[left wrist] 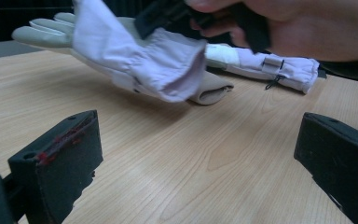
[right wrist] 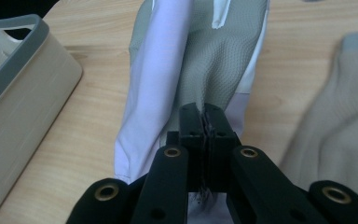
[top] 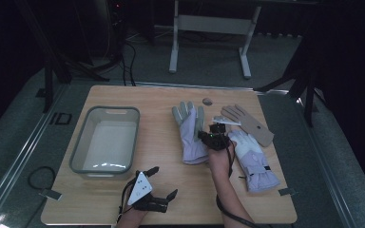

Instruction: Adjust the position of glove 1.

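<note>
A lavender and grey glove (top: 189,133) lies palm up at the table's middle, its cuff end raised off the wood. My right gripper (top: 203,135) is shut on that glove (right wrist: 200,60), its jaws pinching the grey palm fabric (right wrist: 206,122). In the left gripper view the same glove (left wrist: 140,56) hangs tilted above the table under the person's hand (left wrist: 284,28). My left gripper (top: 163,182) rests near the front edge, open and holding nothing (left wrist: 198,158).
A grey-rimmed bin (top: 83,142) stands at the left (right wrist: 9,51). A second lavender glove (top: 255,161) and a tan glove (top: 252,126) lie to the right. A small round object (top: 207,100) sits near the far edge.
</note>
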A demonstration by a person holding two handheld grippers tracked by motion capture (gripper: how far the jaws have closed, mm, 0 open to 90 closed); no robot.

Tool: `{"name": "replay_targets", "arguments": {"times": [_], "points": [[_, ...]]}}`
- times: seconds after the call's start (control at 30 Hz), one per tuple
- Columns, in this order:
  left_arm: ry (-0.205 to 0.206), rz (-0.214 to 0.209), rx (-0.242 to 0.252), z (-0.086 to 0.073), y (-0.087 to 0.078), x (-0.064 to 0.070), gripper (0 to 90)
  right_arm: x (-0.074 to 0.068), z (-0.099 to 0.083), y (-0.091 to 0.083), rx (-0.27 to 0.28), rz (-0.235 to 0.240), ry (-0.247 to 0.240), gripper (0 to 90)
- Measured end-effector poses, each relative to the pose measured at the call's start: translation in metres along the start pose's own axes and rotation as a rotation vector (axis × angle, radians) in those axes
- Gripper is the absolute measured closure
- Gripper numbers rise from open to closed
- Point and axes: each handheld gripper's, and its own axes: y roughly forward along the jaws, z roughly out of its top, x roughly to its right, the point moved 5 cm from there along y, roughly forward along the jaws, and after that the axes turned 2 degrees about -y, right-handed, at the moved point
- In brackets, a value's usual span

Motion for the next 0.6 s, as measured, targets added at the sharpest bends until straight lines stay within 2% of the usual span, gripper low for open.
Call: {"name": "replay_targets", "arguments": {"times": [0.23, 0.33, 0.47, 0.6], "points": [[0.005, 0.000, -0.005, 0.000, 0.001, 0.000, 0.8, -0.001, -0.025, -0.014, 0.057, -0.021, 0.043, 87.5], [0.002, 0.000, -0.006, 0.000, 0.001, 0.000, 0.8, -0.001, -0.033, -0.010, 0.055, -0.017, 0.063, 87.5], [0.004, 0.001, -0.006, 0.000, 0.001, 0.000, 0.8, 0.003, -0.048, 0.007, 0.024, -0.055, 0.085, 85.7], [0.006, -0.001, -0.007, 0.000, 0.001, 0.001, 0.8, 0.007, -0.053, 0.014, 0.010, -0.058, 0.087, 78.1]]}}
